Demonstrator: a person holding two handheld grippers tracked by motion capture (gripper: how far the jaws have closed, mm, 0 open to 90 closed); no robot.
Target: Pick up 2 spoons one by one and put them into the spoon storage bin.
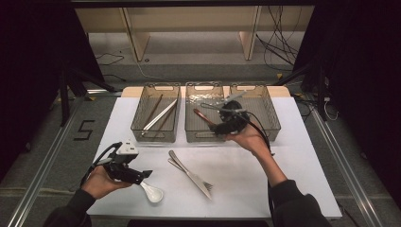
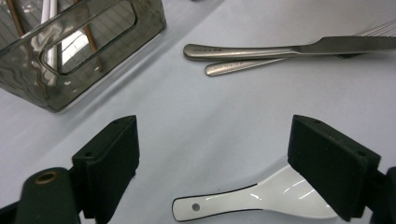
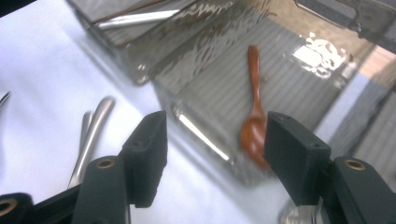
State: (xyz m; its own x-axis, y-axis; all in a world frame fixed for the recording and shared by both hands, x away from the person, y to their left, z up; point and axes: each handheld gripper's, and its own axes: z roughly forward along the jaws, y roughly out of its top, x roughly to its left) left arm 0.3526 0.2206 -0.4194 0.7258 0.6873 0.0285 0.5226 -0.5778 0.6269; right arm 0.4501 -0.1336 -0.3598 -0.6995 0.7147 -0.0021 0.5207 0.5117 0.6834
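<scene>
Now the right tool (image 3: 212,149) is seen wide, nothing gripped, brown spoon (image 3: 253,126) lying in the middle bin (image 1: 204,135) just beyond it. Left tool (image 2: 215,163) is spread wide around the white spoon (image 2: 252,200) on the table (image 2: 224,112).

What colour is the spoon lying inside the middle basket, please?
The spoon is reddish-brown, like wood; the right gripper view shows it best.

A white bench (image 1: 283,170) stands on a grey floor (image 1: 198,61) in a dim room, black at both sides. Behind it, pale wooden shelving (image 1: 189,21) crosses the back. Loose black cables (image 1: 279,45) trail over the floor at the right. A black numeral (image 1: 85,130) marks the floor at the left.
</scene>
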